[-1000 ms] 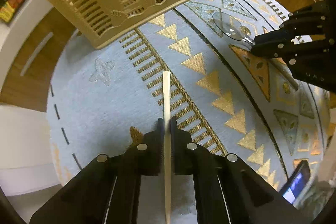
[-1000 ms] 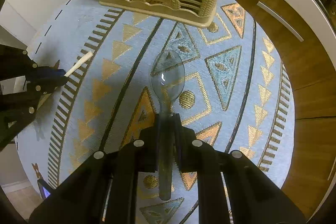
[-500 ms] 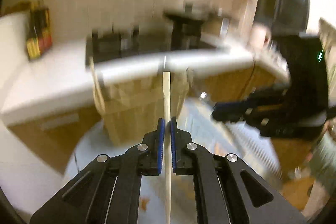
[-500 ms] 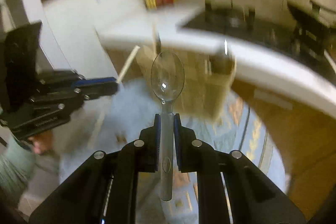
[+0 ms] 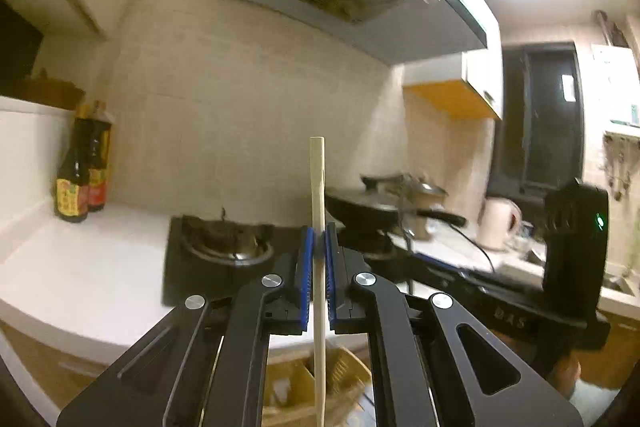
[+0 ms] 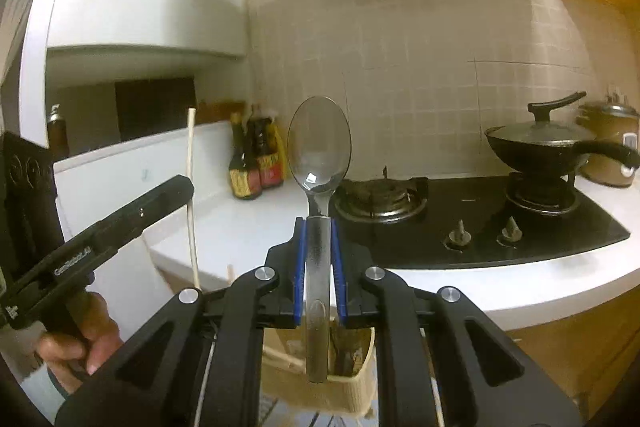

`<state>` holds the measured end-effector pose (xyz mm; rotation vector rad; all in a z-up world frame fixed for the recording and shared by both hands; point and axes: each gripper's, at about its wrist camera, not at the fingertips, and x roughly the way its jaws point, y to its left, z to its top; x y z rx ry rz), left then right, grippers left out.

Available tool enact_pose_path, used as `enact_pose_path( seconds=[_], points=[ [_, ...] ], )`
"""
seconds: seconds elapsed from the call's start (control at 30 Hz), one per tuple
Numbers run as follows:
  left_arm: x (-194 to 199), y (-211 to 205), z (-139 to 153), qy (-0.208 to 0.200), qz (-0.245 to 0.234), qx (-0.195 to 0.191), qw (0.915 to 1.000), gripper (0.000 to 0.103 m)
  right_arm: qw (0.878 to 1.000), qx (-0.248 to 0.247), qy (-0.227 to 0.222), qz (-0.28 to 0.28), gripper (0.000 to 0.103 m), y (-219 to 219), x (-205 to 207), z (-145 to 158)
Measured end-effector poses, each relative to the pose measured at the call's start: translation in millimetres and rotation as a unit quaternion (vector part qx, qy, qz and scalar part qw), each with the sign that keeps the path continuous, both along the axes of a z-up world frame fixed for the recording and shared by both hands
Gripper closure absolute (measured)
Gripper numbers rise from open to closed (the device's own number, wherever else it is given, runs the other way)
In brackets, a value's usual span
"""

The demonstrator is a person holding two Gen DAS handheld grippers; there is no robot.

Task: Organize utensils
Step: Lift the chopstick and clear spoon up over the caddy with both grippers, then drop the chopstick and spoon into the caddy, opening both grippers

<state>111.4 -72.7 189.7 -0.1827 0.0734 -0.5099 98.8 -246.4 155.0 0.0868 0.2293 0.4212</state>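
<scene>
Your left gripper (image 5: 318, 243) has its blue-padded fingers (image 5: 307, 267) clamped on a single pale chopstick (image 5: 317, 187), which stands upright between them, its squared end above and its thinner end running down past the fingers. Your right gripper (image 6: 318, 239) is closed on the handle of a metal spoon (image 6: 319, 151), bowl up and facing the camera. Directly beneath both utensils sits the beige slatted utensil basket (image 6: 352, 393), with a few sticks inside it. Behind them lies the white tabletop (image 6: 248, 231) with a black gas hob (image 6: 480, 223), a lidded black wok (image 6: 544, 143) on the far burner, and two sauce bottles (image 6: 256, 163) by the tiled wall.
</scene>
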Motion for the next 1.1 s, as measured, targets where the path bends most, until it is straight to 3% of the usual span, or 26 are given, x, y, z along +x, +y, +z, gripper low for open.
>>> enact_pose_path(
  seconds=[0.13, 0.37, 0.5, 0.77, 0.83, 0.9, 1.03, 1.1],
  points=[
    [19, -1, -16, -0.020, 0.032, -0.012, 0.9992, 0.099, 1.000, 0.006, -0.011, -0.020, 0.093, -6, 16, -21],
    [45, -9, -47, -0.011, 0.049, -0.013, 0.9987, 0.099, 1.000, 0.004, -0.003, -0.018, 0.093, 1, 39, -51],
    [52, -10, -62, 0.000, 0.052, -0.012, 0.9986, 0.099, 1.000, -0.003, -0.015, -0.024, 0.093, 5, 38, -63],
    [45, -6, -76, 0.008, 0.038, -0.005, 0.9992, 0.098, 1.000, 0.003, 0.007, -0.017, 0.092, -3, 34, -78],
    [43, -3, -77, 0.016, 0.031, -0.004, 0.9994, 0.094, 1.000, -0.001, 0.011, -0.014, 0.077, -5, 30, -78],
    [40, -1, -77, 0.020, 0.032, -0.002, 0.9993, 0.091, 1.000, -0.007, 0.008, -0.014, 0.070, -6, 22, -78],
    [29, 9, -75, 0.026, 0.025, 0.001, 0.9993, 0.088, 1.000, -0.007, 0.014, -0.015, 0.070, -12, 5, -76],
    [20, 14, -73, 0.030, 0.021, -0.001, 0.9993, 0.068, 1.000, -0.010, 0.017, -0.014, 0.070, -16, -6, -75]
  ],
)
